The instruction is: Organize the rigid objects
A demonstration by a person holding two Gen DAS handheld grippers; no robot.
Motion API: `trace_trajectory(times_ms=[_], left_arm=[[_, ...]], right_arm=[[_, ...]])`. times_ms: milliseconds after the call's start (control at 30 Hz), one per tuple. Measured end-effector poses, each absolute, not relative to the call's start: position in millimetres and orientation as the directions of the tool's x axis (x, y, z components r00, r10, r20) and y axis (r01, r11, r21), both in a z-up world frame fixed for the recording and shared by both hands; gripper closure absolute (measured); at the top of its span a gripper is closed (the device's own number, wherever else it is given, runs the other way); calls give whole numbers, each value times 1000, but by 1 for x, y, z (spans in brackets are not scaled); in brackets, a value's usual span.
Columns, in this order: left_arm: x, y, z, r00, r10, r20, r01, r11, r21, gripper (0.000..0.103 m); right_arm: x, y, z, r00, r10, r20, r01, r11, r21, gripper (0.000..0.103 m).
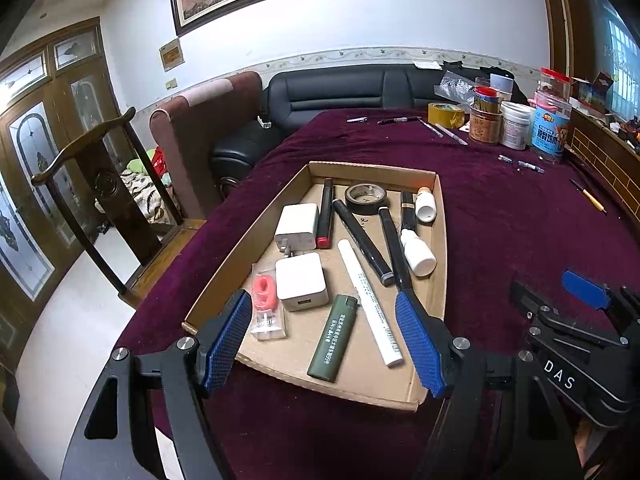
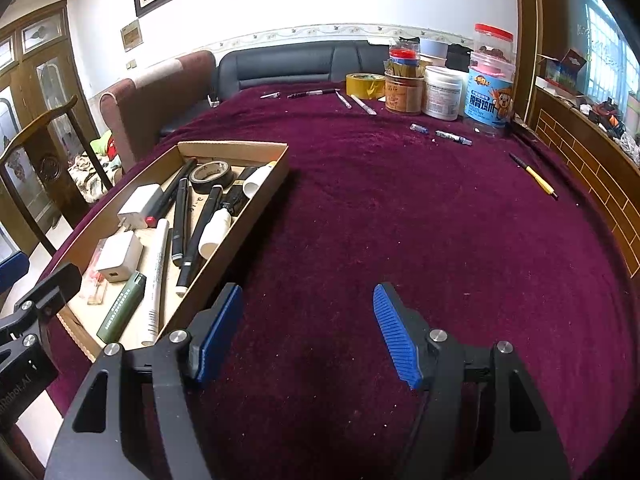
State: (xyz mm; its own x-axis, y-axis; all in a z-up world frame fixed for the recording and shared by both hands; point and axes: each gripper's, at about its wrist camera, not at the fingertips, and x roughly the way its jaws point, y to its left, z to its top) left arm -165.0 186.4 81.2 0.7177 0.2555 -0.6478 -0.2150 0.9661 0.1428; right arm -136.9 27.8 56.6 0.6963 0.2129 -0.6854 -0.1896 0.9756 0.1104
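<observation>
A shallow cardboard tray (image 1: 372,169) on the purple cloth holds two white chargers (image 1: 301,281), a green lighter (image 1: 333,337), a white pen (image 1: 370,301), black markers (image 1: 362,241), a black tape roll (image 1: 366,198), white bottles (image 1: 418,254) and a pink packet (image 1: 265,306). My left gripper (image 1: 326,340) is open and empty above the tray's near end. My right gripper (image 2: 308,330) is open and empty over bare cloth, right of the tray (image 2: 236,146). Loose pens (image 2: 312,94) and a yellow pencil (image 2: 536,178) lie on the cloth.
Jars, tubs and a yellow tape roll (image 2: 366,86) stand at the table's far right. A wooden chair (image 1: 100,184) and sofa (image 1: 340,92) stand beyond the left and far edges. A brick-pattern ledge (image 2: 592,176) runs along the right.
</observation>
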Motion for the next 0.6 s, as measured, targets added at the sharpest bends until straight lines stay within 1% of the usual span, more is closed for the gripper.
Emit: trace_trajectory(times_ms=[367,467,600], left_arm=[[-167,190,82,724,252,-642,-220,967,131,34],[-167,192,81,722,251,-645,-223,966,127,34],[-166,192,79,717,252,-650,-224,966,127,34]], right_arm=[[-139,31,56,696,214,-685,-193,975,107,35],[-140,31,56,699,214,-682,-190,975,111,30],[-142,30,56,705,220,-674,-189,975,120,30]])
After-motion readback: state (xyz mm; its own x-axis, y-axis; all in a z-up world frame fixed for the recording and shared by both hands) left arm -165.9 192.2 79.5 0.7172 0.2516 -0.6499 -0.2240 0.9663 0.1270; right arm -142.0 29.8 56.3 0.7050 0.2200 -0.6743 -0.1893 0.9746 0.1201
